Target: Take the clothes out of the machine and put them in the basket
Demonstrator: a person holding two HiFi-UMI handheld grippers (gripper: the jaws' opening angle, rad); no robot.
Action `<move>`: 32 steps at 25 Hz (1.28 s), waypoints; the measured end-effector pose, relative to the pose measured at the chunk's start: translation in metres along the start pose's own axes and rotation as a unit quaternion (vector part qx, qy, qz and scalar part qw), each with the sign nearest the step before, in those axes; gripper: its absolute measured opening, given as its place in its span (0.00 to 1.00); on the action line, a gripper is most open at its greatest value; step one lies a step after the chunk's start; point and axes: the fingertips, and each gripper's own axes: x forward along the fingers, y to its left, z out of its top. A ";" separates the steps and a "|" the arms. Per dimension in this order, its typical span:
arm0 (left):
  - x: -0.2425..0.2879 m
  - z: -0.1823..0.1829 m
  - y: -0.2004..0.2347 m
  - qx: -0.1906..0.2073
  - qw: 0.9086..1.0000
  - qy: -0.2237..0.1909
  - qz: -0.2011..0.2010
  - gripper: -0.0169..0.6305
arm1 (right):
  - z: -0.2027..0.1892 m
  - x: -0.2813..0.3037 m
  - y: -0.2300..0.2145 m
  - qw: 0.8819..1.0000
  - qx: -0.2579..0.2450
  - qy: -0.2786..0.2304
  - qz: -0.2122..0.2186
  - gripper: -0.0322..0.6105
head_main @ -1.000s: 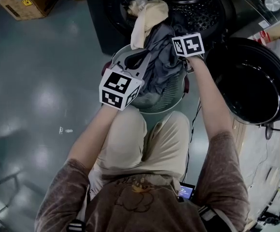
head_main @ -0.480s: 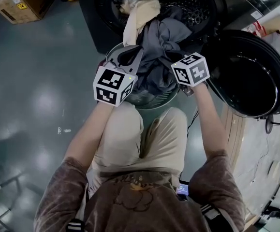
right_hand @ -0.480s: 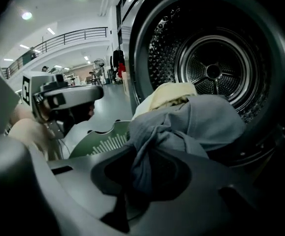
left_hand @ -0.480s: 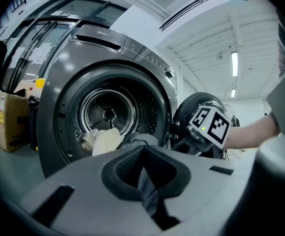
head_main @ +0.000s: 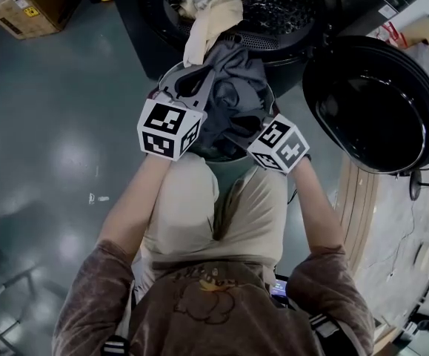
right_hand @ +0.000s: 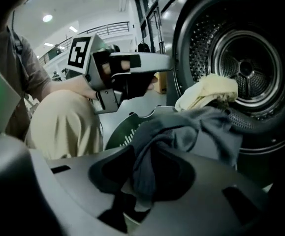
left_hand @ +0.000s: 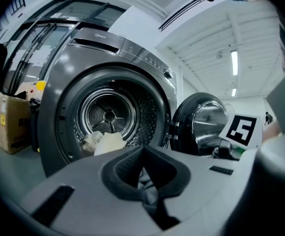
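Holding both tools over the basket (right_hand: 125, 132) at your knees, you have the left gripper (left_hand: 144, 166) pressed shut with a fold of the grey cloth (head_main: 233, 99) caught between its dark pads. The right gripper (right_hand: 147, 161) pinches another bunch of that cloth, which drapes over its tips. The left tool sits at the basket's left rim and the right tool at its near-right.

The basket is round, grey-green plastic with slotted walls. The grey cloth covers its mouth and rises above the rim in soft folds, its far end reaching the mouth of the machine (head_main: 296, 21). Just beyond, a cream cloth (head_main: 208, 17) hangs crumpled over the lip of the drum, partly in and partly out, right beside the grey one.

The drum is perforated metal with a ringed back. The round door (head_main: 377, 102), dark and glossy, stands swung open to your right.

The floor (head_main: 51, 139) is smooth, blue-grey and shiny with lamp reflections. A cardboard box (head_main: 23, 4) stands on it left of the machine. The ceiling (left_hand: 221, 38) is white with strip lights.
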 end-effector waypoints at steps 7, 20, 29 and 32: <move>-0.005 0.002 -0.001 0.003 1.000 -0.002 0.005 0.03 | 0.046 -0.034 -0.039 0.992 0.032 -0.104 -0.069 0.36; -0.016 0.005 0.009 -0.007 1.000 -0.011 0.012 0.03 | 0.130 -0.031 -0.146 0.968 0.076 -0.178 -0.163 0.58; -0.019 0.003 0.018 0.000 1.000 -0.006 0.007 0.03 | 0.170 -0.003 -0.229 0.959 0.093 -0.168 -0.208 0.74; -0.020 0.002 0.022 -0.001 1.000 -0.008 0.006 0.03 | 0.180 0.010 -0.252 0.956 0.107 -0.162 -0.219 0.78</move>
